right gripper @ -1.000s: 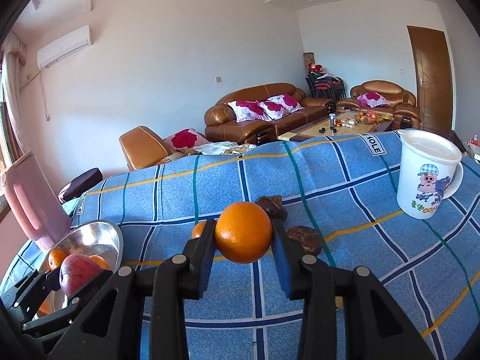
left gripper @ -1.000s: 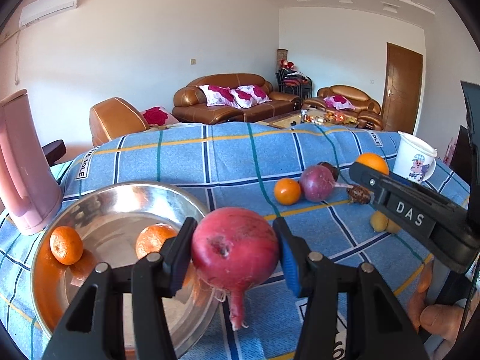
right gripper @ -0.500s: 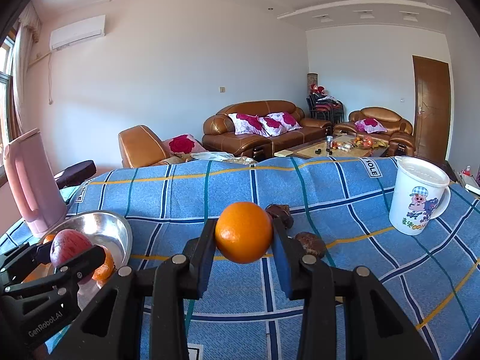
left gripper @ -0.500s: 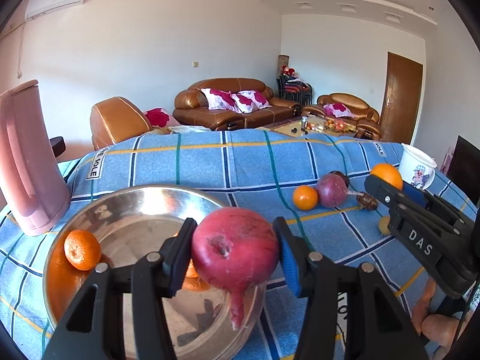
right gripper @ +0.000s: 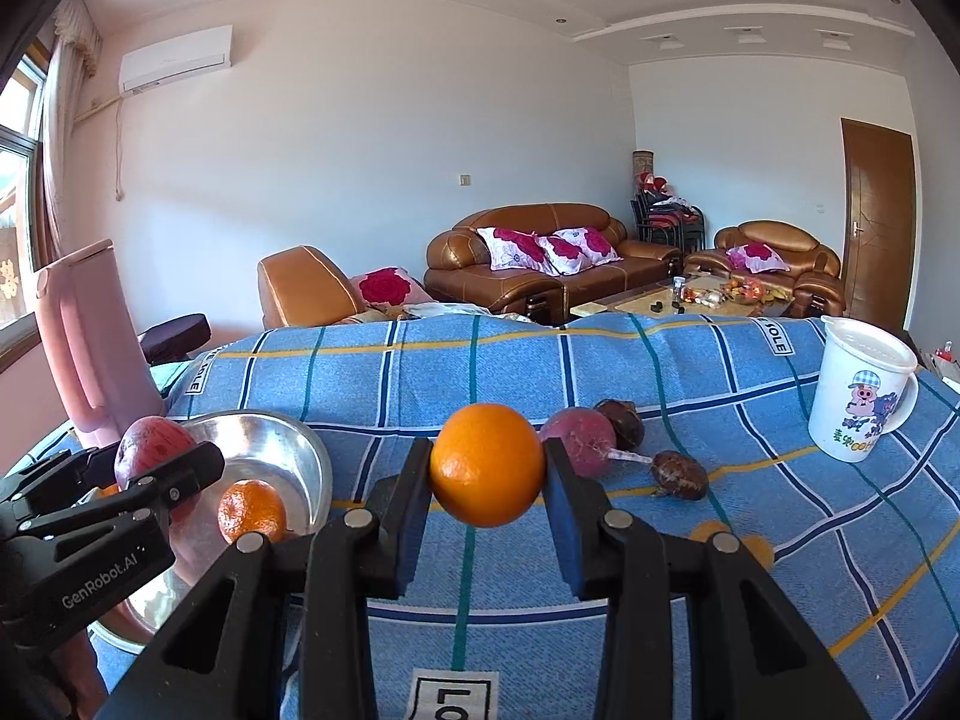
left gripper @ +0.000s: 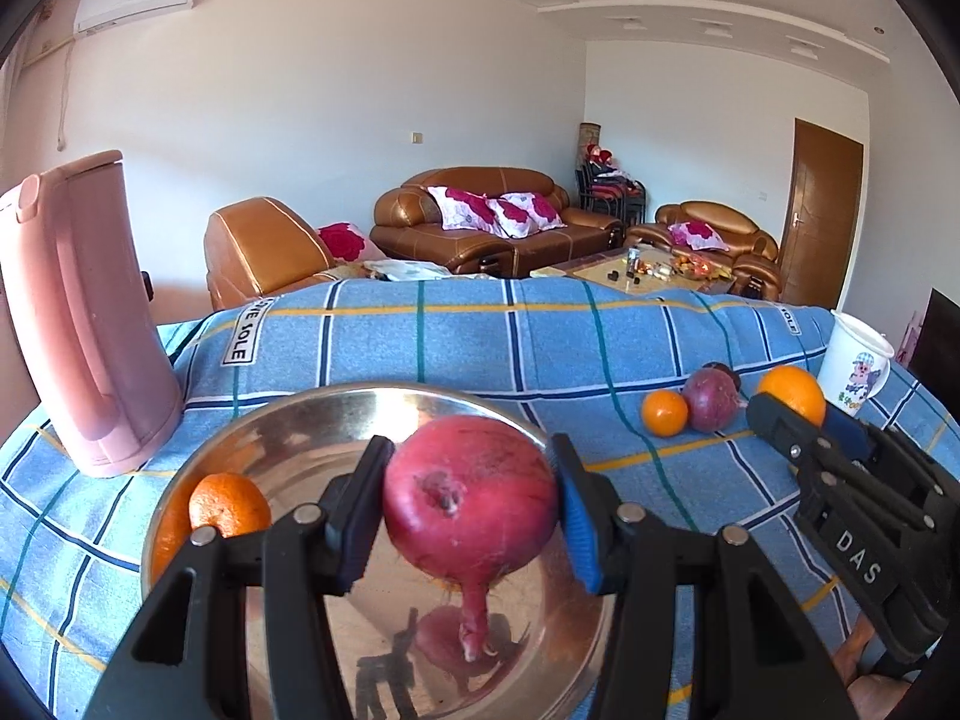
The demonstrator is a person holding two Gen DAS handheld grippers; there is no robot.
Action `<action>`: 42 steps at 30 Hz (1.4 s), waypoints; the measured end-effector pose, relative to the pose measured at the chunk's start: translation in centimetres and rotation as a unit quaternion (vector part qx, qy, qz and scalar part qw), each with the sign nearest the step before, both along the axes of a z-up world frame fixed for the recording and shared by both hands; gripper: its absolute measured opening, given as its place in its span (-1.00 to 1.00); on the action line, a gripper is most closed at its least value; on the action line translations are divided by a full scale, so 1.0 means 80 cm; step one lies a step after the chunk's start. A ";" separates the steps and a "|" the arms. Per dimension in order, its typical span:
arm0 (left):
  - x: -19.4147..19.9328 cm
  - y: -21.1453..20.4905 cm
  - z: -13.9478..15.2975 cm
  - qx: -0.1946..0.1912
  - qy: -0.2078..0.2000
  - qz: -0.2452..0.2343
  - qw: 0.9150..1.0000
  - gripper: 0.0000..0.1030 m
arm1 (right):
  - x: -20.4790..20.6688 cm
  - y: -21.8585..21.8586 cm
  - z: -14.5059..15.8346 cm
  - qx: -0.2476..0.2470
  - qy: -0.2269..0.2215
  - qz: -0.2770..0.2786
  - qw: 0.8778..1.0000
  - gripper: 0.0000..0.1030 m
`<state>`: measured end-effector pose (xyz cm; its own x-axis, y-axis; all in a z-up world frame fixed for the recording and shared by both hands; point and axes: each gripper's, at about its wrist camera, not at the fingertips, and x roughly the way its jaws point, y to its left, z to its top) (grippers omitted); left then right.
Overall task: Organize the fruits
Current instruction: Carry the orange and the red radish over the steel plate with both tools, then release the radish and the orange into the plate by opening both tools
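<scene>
Two grippers each pinching a fruit over the blue checked tablecloth, steel bowl at the table's left end.
Left gripper jaws clamped on a red pomegranate, held above the bowl, its stem pointing down and reflected in the bowl floor. Bowl holds one tangerine against its left wall; can't tell if more fruit sits behind the pomegranate. Right gripper jaws pinching a large orange above the cloth, right of the bowl. On the cloth toward the right end: small orange touching a purple fruit, two dark brown fruits near it. White cartoon mug upright near the right edge, contents not visible. Pink pitcher upright at the left edge, just beside the bowl, lid closed.
</scene>
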<state>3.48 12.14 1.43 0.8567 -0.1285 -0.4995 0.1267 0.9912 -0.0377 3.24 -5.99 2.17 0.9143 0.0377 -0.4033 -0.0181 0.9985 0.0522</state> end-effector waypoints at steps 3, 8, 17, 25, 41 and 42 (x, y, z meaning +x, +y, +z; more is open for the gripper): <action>0.002 0.012 0.000 0.000 0.000 0.009 1.000 0.04 | 0.005 0.017 -0.001 0.003 0.002 0.010 1.000 -0.25; 0.006 0.034 0.001 -0.003 -0.002 0.027 1.000 0.04 | 0.013 0.051 0.000 0.004 -0.001 0.031 1.000 -0.25; 0.025 0.076 -0.006 -0.020 0.023 0.073 0.997 0.04 | 0.042 0.103 -0.002 0.023 0.006 0.061 0.998 -0.25; 0.041 0.098 -0.016 -0.017 0.044 0.114 0.992 0.04 | 0.073 0.131 -0.010 0.035 0.032 0.084 0.995 -0.25; 0.055 0.087 -0.033 0.069 0.064 0.143 0.985 0.04 | 0.102 0.141 -0.040 0.003 0.121 0.098 0.988 -0.25; 0.054 0.086 -0.033 0.071 0.065 0.143 0.985 0.04 | 0.102 0.141 -0.041 0.002 0.122 0.099 0.988 -0.25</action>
<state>7.80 19.06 -1.20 0.7757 0.1883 -0.6024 -0.1552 0.9821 0.1071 11.40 5.29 -1.09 0.7646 0.2070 -0.6104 -0.1986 0.9766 0.0824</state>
